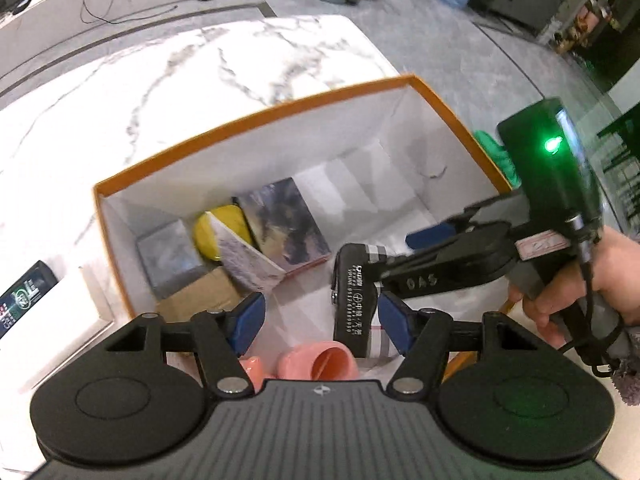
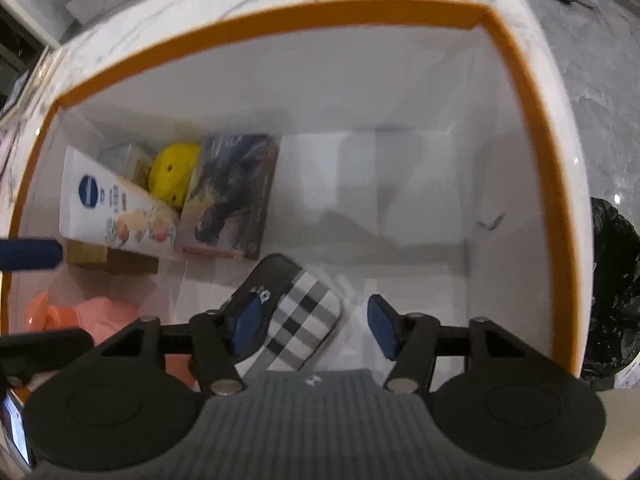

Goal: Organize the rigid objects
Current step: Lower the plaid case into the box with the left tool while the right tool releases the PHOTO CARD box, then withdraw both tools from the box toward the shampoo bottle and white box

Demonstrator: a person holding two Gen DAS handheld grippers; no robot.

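- The orange-rimmed box point(image 2: 520, 92) stood open on the white marble worktop point(image 1: 160, 92), its white interior visible in both wrist views.
- A dark remote-like device point(image 1: 24, 296) lay on the worktop to the left of the box, outside it.
- Along the left side of the box floor lay a grey block point(image 1: 168, 256), a brown cardboard carton point(image 1: 200, 292), a white tube with a blue round logo point(image 2: 104, 204) and a yellow rounded object point(image 2: 172, 176).
- A dark-covered book point(image 2: 232, 192) lay flat just right of the yellow object, touching the tube's edge.
- A pink cup point(image 1: 320, 360) lay on its side at the near left of the box floor, beside a second pink piece point(image 1: 252, 368).
- The left hand-held gripper point(image 1: 320, 316) hovered over the near edge of the box with its blue pads spread apart and nothing between them.
- The black-and-plaid case point(image 2: 296, 312) rested inside the box near its near wall, tilted, just right of the pink cup.
- The right hand-held gripper point(image 2: 316, 328) was spread wide; its left pad point(image 2: 252, 324) overlapped the case in view, while the right pad stood clear of it. Whether the left pad touched the case could not be told.
- A person's hand point(image 1: 576, 292) held the right tool, which showed a green light.
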